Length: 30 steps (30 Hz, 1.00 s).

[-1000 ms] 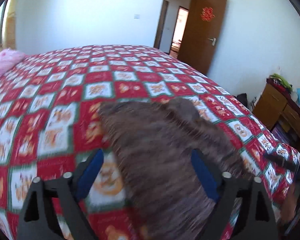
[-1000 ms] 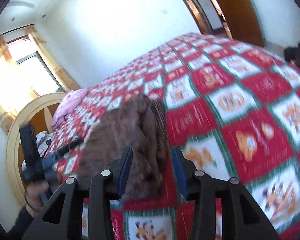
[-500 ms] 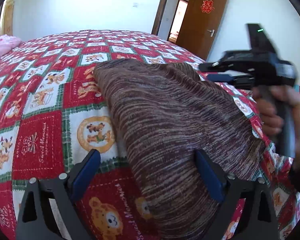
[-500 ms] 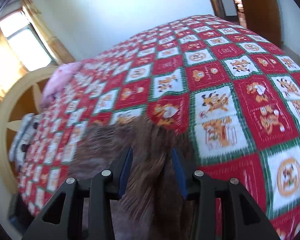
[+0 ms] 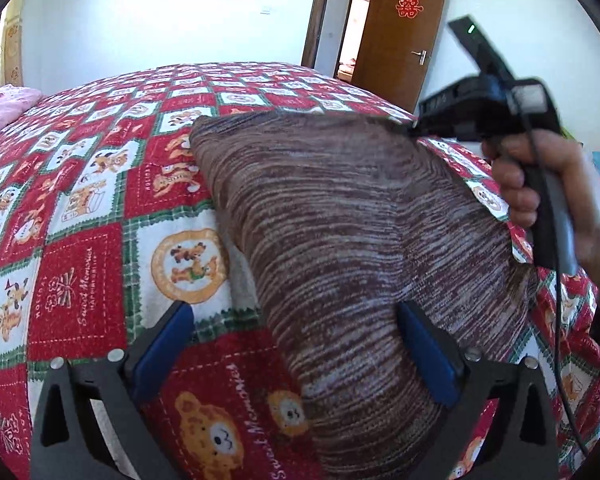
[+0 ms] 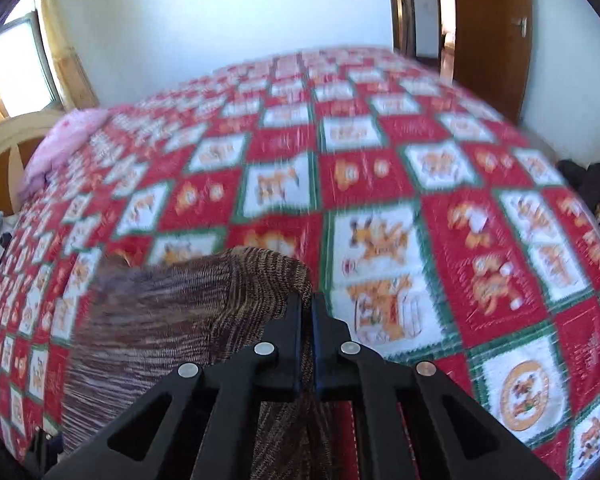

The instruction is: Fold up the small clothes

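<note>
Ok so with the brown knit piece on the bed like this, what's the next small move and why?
Probably bring the left tool down and close it on the near edge of the brown knit piece. Its jaws stand wide open with that edge between them, untouched, while the right tool has just closed on the far corner, so only one end is held above the bedspread.

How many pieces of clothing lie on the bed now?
1: a brown striped knit garment on the red patterned bedspread, near its front edge. More may lie out of view.

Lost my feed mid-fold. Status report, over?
Right gripper just closed, pinching the brown knit garment at its far corner. Left gripper wide open, straddling the garment's near edge, gripping nothing. Bedspread around it unobstructed.
</note>
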Available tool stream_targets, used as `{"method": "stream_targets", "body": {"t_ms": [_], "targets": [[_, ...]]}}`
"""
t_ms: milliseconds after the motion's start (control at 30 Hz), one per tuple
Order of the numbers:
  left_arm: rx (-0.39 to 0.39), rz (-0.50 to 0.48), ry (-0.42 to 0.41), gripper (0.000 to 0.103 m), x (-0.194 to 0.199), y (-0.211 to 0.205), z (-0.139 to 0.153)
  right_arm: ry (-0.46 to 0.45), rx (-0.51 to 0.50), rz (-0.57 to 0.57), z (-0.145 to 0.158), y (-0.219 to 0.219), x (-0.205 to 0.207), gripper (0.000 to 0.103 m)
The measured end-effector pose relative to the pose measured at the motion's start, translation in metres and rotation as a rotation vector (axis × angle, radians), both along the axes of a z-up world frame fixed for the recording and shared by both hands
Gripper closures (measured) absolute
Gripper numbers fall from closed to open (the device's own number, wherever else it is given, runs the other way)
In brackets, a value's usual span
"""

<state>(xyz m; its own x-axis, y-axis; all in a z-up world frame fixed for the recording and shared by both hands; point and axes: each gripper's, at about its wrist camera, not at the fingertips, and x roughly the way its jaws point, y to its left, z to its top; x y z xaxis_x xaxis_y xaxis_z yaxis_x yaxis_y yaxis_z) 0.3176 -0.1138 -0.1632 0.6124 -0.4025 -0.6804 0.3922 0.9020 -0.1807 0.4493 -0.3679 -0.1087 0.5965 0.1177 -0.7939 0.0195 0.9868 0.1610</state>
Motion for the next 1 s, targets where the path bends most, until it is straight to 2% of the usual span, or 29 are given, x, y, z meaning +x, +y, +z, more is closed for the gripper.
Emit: {"method": "stream_targets", "body": {"t_ms": [67,133,200,300,367,433,533,667,833,900,1000], "targets": [[-0.002,-0.001,-0.001,0.000,-0.001,0.000,0.000,-0.004,0.034,-0.005,-0.003,-0.005,-0.004,0.097],[-0.005,0.000,-0.002,0.000,-0.001,0.001,0.000,-0.046,0.052,-0.022,0.003,-0.010,-0.018,0.081],[-0.010,-0.002,-0.003,0.000,-0.002,0.002,0.000,-0.105,0.083,-0.022,0.015,-0.013,-0.040,0.073],[-0.016,-0.003,0.000,0.000,-0.002,0.002,-0.001,-0.162,0.181,0.094,0.032,-0.004,-0.077,0.072],[-0.015,-0.003,0.000,0.000,-0.002,0.002,-0.001,-0.156,0.174,0.203,0.030,0.012,-0.094,0.072],[-0.012,-0.004,0.000,0.000,-0.002,0.001,-0.001,-0.087,0.116,0.278,0.015,0.028,-0.101,0.073],[-0.010,-0.004,0.002,0.000,-0.003,0.001,-0.001,0.011,-0.026,0.201,-0.022,0.023,-0.100,0.072],[0.005,0.006,0.020,0.000,-0.001,0.001,0.005,-0.028,0.093,0.183,-0.021,0.003,-0.104,0.072],[-0.076,0.136,-0.041,0.000,0.012,0.026,0.030,-0.076,0.059,0.193,-0.024,0.007,-0.111,0.072],[-0.048,0.169,-0.030,0.000,0.025,0.029,0.029,-0.107,0.043,0.184,-0.020,0.010,-0.115,0.071],[0.036,0.174,0.018,0.000,0.043,0.024,0.013,-0.183,0.033,0.196,-0.005,0.017,-0.120,0.062]]}}
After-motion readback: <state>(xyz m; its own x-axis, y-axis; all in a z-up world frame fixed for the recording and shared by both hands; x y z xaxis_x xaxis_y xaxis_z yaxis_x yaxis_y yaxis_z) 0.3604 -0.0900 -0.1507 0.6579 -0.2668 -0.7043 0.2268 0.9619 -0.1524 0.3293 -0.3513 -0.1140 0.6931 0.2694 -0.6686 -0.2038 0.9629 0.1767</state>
